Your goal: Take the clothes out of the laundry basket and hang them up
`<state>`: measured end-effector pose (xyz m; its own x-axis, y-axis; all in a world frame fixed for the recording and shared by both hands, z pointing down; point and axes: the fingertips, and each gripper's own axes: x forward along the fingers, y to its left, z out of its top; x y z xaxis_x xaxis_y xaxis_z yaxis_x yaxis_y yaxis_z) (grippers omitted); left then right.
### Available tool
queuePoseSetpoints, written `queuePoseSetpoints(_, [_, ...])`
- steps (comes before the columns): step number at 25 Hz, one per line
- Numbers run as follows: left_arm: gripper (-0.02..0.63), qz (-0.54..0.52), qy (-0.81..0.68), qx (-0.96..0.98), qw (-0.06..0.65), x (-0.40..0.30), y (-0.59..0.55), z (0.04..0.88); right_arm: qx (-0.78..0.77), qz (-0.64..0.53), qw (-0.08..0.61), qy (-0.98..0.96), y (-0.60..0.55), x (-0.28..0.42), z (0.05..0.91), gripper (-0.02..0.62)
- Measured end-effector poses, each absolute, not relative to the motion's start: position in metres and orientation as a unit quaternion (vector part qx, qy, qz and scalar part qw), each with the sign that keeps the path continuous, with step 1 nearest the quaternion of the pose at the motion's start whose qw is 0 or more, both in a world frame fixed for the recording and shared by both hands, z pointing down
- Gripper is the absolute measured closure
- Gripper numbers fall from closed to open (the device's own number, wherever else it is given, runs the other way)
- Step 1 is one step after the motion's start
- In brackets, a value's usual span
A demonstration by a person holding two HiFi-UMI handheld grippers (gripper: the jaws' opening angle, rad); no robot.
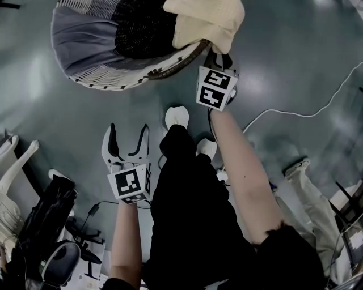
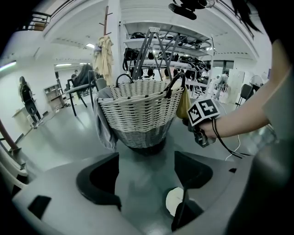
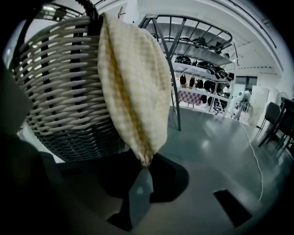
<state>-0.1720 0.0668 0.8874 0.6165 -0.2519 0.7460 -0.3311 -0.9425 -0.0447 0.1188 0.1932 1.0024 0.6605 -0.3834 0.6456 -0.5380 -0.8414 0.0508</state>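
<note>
The laundry basket (image 1: pixel 113 79) has a cream garment (image 1: pixel 207 22) draped over its rim. The right gripper (image 3: pixel 142 165) is clenched on only the garment's hanging corner, so lift slowly, clear of the rim. The left gripper (image 1: pixel 128 129) hangs released, short of the basket.

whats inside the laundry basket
Inside the basket: a grey cloth, a black garment, a striped piece; a cream cloth hangs over its rim. Anything beneath them, and the bottom, is covered.
</note>
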Motion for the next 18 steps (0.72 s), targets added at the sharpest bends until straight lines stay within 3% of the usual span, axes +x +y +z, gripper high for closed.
queuePoseSetpoints(7, [0.221,0.427,-0.137,0.893,0.049,-0.168,0.083,0.870,0.878,0.361,0.135,-0.284,0.224,0.084,0.980,0.543])
queuePoseSetpoints(18, [0.221,0.420,-0.087,0.902,0.043,-0.128,0.084,0.769,0.851,0.378,0.154,-0.331,0.215,0.058,0.844,0.549])
